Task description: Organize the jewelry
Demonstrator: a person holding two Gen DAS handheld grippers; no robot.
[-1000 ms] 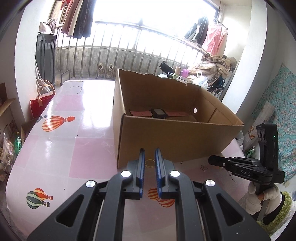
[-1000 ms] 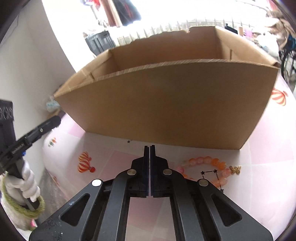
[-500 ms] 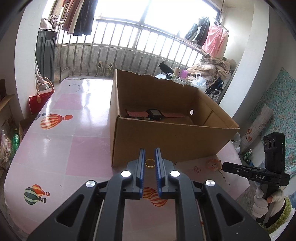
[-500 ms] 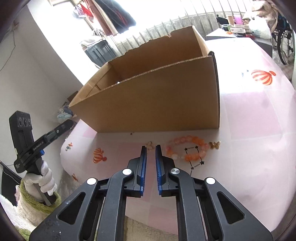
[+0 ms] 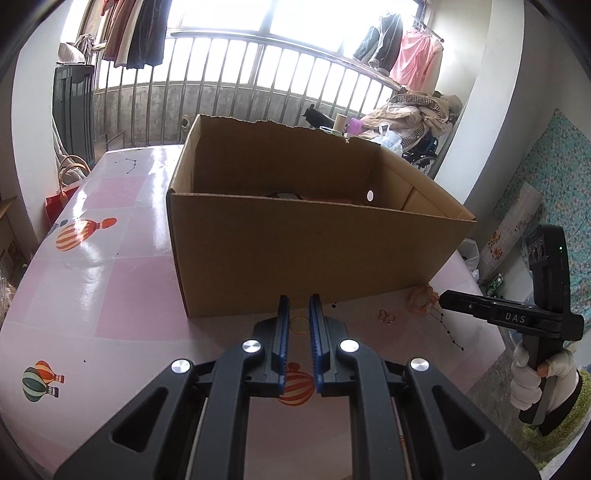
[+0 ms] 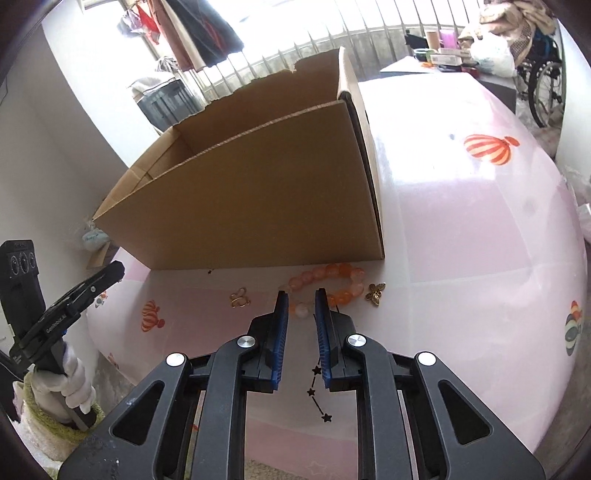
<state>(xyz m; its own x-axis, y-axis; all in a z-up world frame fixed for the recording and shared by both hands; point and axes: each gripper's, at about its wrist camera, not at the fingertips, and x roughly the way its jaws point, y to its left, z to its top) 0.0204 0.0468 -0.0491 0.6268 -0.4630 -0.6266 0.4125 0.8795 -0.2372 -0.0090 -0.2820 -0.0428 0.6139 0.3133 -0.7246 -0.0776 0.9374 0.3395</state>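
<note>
An open cardboard box (image 5: 310, 251) stands on the pink table (image 5: 110, 288); a dark watch with pink straps (image 5: 286, 194) peeks over its near wall. My left gripper (image 5: 298, 310) is open, with a gold ring (image 5: 299, 324) on the table between its fingertips. My right gripper (image 6: 300, 301) is open just before an orange bead bracelet (image 6: 325, 282). A gold earring (image 6: 239, 297) lies to the bracelet's left and a gold bee charm (image 6: 375, 294) to its right. The bracelet (image 5: 421, 297) and earring (image 5: 386, 316) also show in the left wrist view.
The box (image 6: 258, 206) fills the middle of the table, and the jewelry lies along its near wall. The other handheld gripper (image 5: 509, 317) shows at right in the left wrist view. A railing and hanging clothes (image 5: 133, 33) stand behind.
My right gripper opened from shut and pulled back and right, bringing the bracelet, earring and charm into view. My left gripper lowered a little, the ring staying between its fingertips.
</note>
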